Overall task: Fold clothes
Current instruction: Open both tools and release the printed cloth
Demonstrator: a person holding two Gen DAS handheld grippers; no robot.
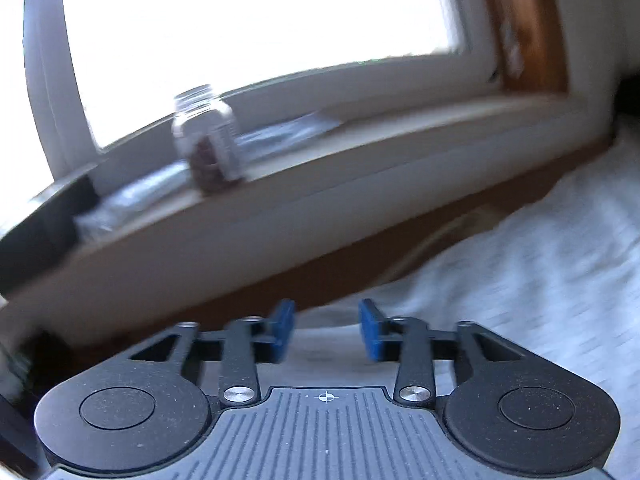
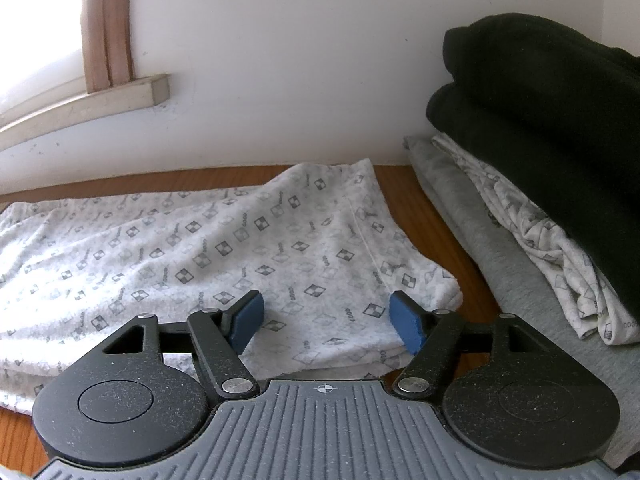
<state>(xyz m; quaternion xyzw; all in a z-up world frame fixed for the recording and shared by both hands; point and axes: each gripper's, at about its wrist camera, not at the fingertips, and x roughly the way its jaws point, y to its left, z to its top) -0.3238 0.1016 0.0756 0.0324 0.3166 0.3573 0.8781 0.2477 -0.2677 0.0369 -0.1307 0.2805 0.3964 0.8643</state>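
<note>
- Between the blue pads of my right tongs [image 2: 327, 322] lies the near corner of the patterned garment [image 2: 224, 248]; the pads stand wide apart, gripping nothing.
- My left tongs [image 1: 327, 330] are partly apart too, with nothing between them; that view is blurred, showing pale cloth [image 1: 540, 264] below and to the right.
- Spread across the wooden table [image 2: 432, 216], the patterned garment looks folded at least once, judging by the layered edge near my right pads, but it is wide and not yet a tidy packet.
- Further right, a pile [image 2: 532, 184] holds a grey piece, a patterned one and a black one on top: I judge those finished.
- Beyond my left tongs, a jar [image 1: 208, 140] stands on the windowsill [image 1: 360, 168].
</note>
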